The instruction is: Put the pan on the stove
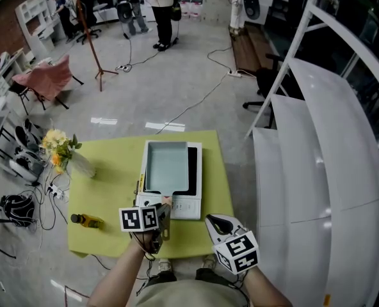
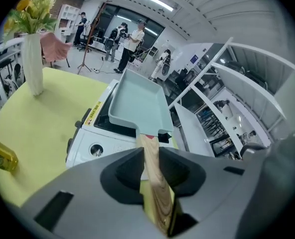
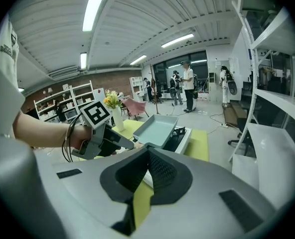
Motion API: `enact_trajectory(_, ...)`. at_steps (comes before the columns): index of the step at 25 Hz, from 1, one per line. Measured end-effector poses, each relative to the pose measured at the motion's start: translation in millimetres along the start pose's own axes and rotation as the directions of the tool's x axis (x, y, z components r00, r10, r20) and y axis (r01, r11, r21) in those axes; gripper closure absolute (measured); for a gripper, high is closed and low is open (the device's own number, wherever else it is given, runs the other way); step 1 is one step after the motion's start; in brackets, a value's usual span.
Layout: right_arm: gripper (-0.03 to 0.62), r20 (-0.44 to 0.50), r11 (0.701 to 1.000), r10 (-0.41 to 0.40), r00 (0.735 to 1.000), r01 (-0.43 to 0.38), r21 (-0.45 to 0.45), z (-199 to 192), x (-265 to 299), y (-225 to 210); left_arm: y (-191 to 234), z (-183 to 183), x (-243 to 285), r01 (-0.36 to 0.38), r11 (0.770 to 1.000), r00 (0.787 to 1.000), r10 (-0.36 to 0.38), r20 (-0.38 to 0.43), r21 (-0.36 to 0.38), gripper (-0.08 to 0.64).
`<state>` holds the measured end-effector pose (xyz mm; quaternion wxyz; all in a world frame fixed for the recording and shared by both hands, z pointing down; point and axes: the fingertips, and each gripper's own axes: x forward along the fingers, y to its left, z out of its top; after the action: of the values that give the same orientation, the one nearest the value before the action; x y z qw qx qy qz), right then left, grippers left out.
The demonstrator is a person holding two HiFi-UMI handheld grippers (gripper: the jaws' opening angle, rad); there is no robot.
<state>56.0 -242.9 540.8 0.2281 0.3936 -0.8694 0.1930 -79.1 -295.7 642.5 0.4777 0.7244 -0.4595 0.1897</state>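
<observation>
**Pan over the stove, handle clamped — finish in sight**

Wide shot first: the yellow-green surface (image 1: 106,190) carries the whole play, with the white stove (image 1: 188,208) sitting in the middle of it. The square teal pan (image 1: 166,165) is over the stove's left side. The black cooktop shows as a strip along the pan's right edge, so it looks off-centre rather than square on the burner. Whether its base rests flat or hangs just above, these angles don't settle.

The pan's wooden handle (image 2: 155,183) sticks out over the stove's front edge toward the person, and the left gripper (image 1: 162,217) has it — jaws clenched on the wood from both sides, a firm hold. The right gripper (image 1: 218,224) waits off to the side, low by the surface's near edge, jaws pressed together on nothing.

My read: the big part is done, since the pan is at the stove. What is left is to nudge it over the burner, settle it and let go.

Bystanders: a vase of flowers (image 1: 80,164) and a small bottle (image 1: 87,220), both well apart on the left.
</observation>
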Motion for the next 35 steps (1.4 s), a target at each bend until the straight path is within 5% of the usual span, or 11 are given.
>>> enact_trajectory(12,0.586,-0.006,1.000,0.005,1.000,-0.005,-0.006,5,10,-3,5,26,-2,0.038,0.999,0.999,-0.037,0.014,-0.011,0.437)
enact_trajectory(16,0.586,0.003,1.000,-0.003,1.000,0.003,-0.010,10,7,-5,7,22,-15,0.002,0.996,1.000,-0.003,0.016,0.087,0.326)
enact_trajectory(21,0.586,0.059,0.999,-0.027,0.998,0.028,-0.024,32,-5,-7,-4,40,-55,-0.068,0.973,0.991,0.040,0.126,0.219,0.352)
enact_trajectory(30,0.586,0.237,0.996,-0.045,0.970,0.061,-0.063,106,-49,2,-50,95,-146,-0.062,0.955,0.916,-0.060,0.396,0.289,0.500)
enact_trajectory(35,0.586,0.369,0.992,-0.002,0.930,0.048,-0.116,153,-87,29,-78,114,-196,-0.148,0.903,0.868,-0.077,0.491,0.403,0.519)
